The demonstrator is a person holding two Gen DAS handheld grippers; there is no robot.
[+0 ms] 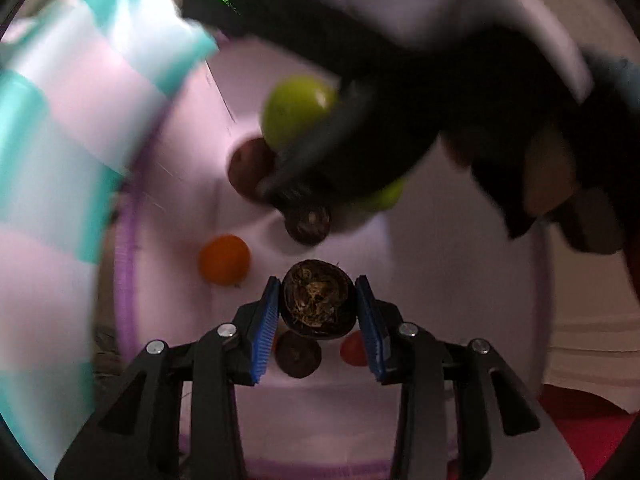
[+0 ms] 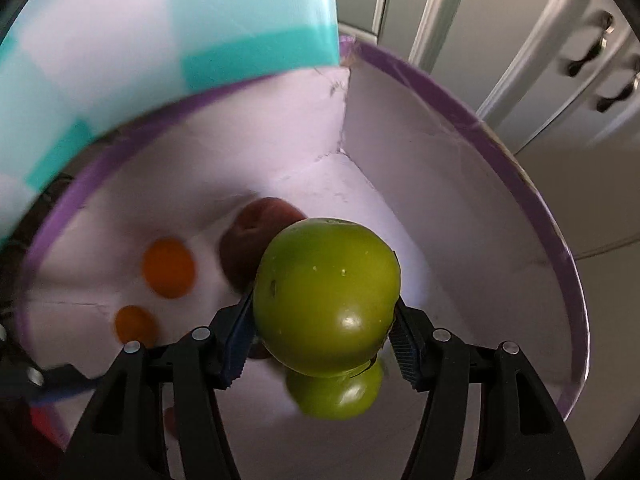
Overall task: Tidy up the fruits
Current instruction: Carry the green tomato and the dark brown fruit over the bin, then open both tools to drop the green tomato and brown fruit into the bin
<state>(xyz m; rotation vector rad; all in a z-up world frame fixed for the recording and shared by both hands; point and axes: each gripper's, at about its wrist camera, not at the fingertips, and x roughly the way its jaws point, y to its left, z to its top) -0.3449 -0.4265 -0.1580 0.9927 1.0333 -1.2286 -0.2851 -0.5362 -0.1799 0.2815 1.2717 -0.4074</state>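
Blocking the box [image 1: 132,280]: right claw [image 1: 304,168], blurred.

The right gripper [image 1: 296,196], blurred in the left view, hides most of a green apple [image 1: 296,110] and all but a sliver of a second one [image 1: 384,196]. Its fingertips cannot be made out there. A dark fruit [image 1: 298,354] and a red one [image 1: 354,350] are partly hidden behind the left gripper's pads [image 1: 264,332] and its held fruit [image 1: 318,304]. In the right view, the held apple [image 2: 328,300] covers part of a red apple [image 2: 256,244] and of the green one below [image 2: 336,396]. The checked box [image 2: 160,40] is blurred and cut off.
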